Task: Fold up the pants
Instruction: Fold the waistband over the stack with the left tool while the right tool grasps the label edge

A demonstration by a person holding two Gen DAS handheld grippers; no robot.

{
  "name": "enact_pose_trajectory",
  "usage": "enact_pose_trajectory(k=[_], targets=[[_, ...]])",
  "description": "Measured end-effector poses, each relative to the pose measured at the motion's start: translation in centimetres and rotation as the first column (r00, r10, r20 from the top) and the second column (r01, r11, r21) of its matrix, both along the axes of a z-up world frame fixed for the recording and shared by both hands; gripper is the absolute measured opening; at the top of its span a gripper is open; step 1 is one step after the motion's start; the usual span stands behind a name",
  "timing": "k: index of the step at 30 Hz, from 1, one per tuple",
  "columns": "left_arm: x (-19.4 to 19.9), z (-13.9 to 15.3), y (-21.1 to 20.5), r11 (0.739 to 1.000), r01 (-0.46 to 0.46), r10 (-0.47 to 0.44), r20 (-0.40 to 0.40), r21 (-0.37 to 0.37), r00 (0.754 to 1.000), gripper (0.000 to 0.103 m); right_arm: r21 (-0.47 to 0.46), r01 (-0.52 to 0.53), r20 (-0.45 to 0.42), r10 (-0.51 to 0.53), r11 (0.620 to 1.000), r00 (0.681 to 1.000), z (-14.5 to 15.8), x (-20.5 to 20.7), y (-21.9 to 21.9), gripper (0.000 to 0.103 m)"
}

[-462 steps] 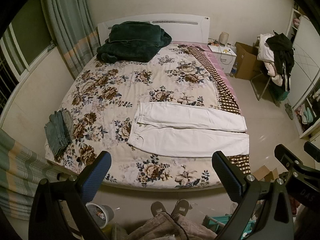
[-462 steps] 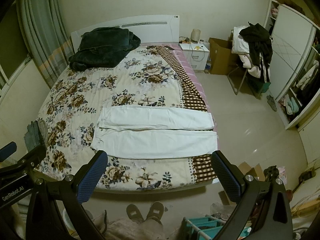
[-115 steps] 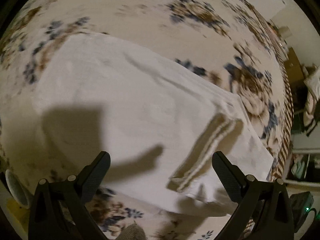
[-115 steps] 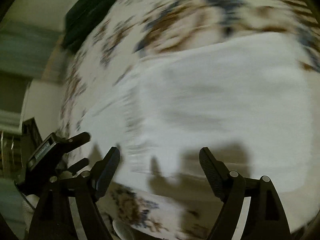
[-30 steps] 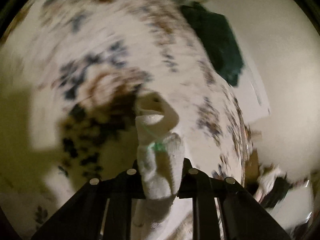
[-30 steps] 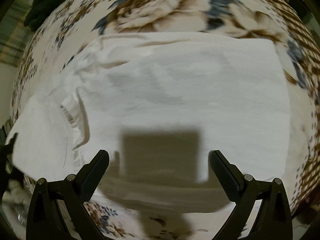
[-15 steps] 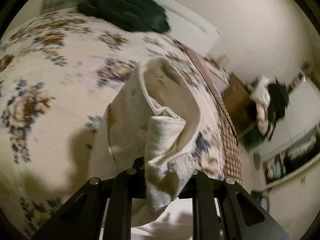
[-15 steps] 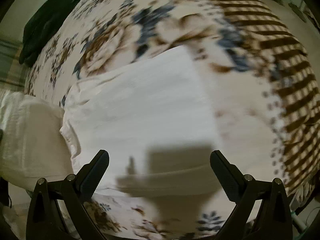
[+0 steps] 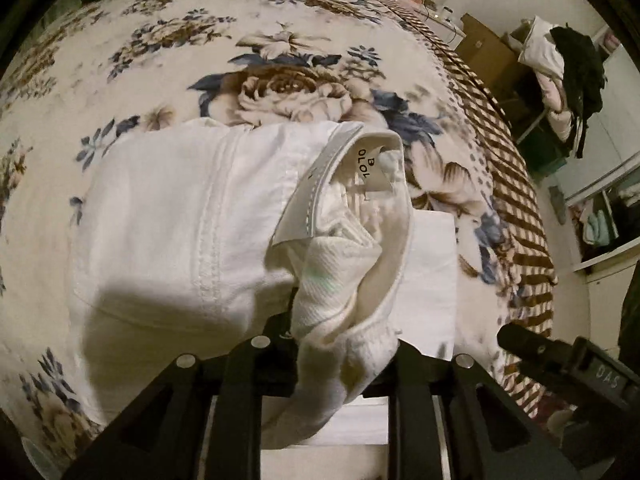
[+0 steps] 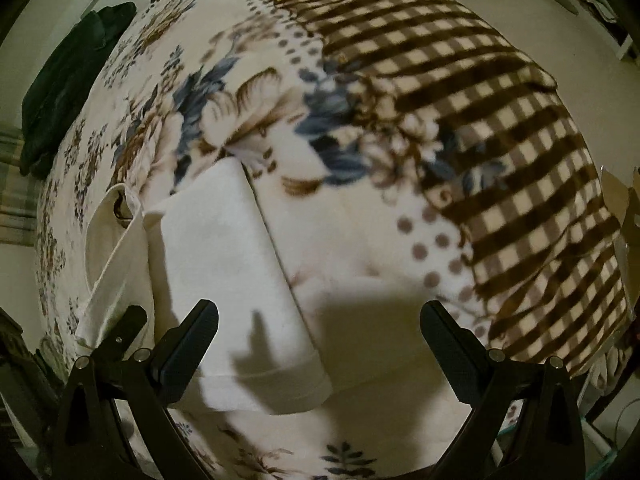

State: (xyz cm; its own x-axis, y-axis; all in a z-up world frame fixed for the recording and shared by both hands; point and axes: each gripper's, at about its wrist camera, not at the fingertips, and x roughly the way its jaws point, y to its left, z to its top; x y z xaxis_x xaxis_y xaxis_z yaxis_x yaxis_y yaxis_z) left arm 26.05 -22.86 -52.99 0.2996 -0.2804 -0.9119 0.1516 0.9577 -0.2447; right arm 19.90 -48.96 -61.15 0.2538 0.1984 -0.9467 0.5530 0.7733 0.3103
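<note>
The white pants [image 9: 180, 220] lie on the floral bed, with the waist end doubled over the legs. My left gripper [image 9: 340, 320] pinches a bunched bit of waistband beside the sewn-in label [image 9: 368, 168]. Its jaws are opening, and the fabric is still between them. A lower layer of the pants [image 9: 432, 280] shows underneath to the right. In the right wrist view the hem end of the pants [image 10: 240, 280] lies flat. My right gripper [image 10: 320, 340] hangs open above it, left fingertip [image 10: 192, 344] over the cloth, right fingertip [image 10: 452, 348] over bare blanket, nothing held.
The floral blanket [image 9: 280, 80] covers the bed, and its brown checked border [image 10: 480, 120] drops off the right edge. A dark green blanket [image 10: 68, 88] lies at the headboard end. A cardboard box [image 9: 484, 48] and a chair piled with clothes [image 9: 560, 60] stand past the bed.
My left gripper swept across the bed with the waistband and rolled, laying the waist end over the legs. The right gripper, still open, slid towards the hem and the checked border.
</note>
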Motion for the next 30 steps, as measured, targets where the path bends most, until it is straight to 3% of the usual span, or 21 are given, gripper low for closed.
enact_pose_trajectory(k=[1,6,7,9,10,14,18,22,30], targets=[[0.0,0.2,-0.2,1.0,-0.003,0.003,-0.012,0.015,1.0,0.02,-0.002,-0.004,0.003,0.004,1.0,1.0,0.1,0.1,0.1,0.103],[0.0,0.4,-0.5,0.999,-0.041,0.041,-0.111,0.001,0.993,0.05,0.012,-0.021,0.016,0.02,1.0,1.0,0.7,0.8,0.7,0.103],[-0.1,1.0,-0.4,0.999,-0.046,0.046,-0.118,-0.002,0.992,0.052,0.017,-0.022,0.019,0.021,1.0,1.0,0.8,0.9,0.8,0.103],[-0.3,2.2,-0.1,0.998,-0.06,0.059,-0.111,0.0,0.992,0.072,0.033,-0.026,0.026,0.025,0.999,0.999,1.1,1.0,1.1,0.103],[-0.5,3.0,0.2,0.997,-0.071,0.072,-0.099,0.005,0.993,0.074,0.044,-0.028,0.03,0.026,0.999,0.999,1.2,1.1,1.3,0.103],[-0.7,4.9,2.6,0.989,-0.133,0.137,-0.063,0.069,0.989,0.075,0.132,-0.065,0.08,0.055,0.989,0.995,1.5,2.4,2.5,0.103],[0.1,3.3,6.3,0.962,-0.193,0.21,-0.07,0.194,0.975,0.075,0.221,-0.149,0.129,0.122,0.964,0.984,1.4,4.4,5.0,0.103],[0.9,1.4,9.5,0.939,-0.241,0.269,-0.084,0.246,0.96,0.075,0.261,-0.246,0.163,0.209,0.934,0.964,0.7,7.1,8.2,0.103],[1.2,-0.5,13.5,0.915,-0.27,0.308,-0.088,0.299,0.947,0.075,0.304,-0.316,0.121,0.292,0.899,0.949,-4.2,11.7,12.6,0.1]])
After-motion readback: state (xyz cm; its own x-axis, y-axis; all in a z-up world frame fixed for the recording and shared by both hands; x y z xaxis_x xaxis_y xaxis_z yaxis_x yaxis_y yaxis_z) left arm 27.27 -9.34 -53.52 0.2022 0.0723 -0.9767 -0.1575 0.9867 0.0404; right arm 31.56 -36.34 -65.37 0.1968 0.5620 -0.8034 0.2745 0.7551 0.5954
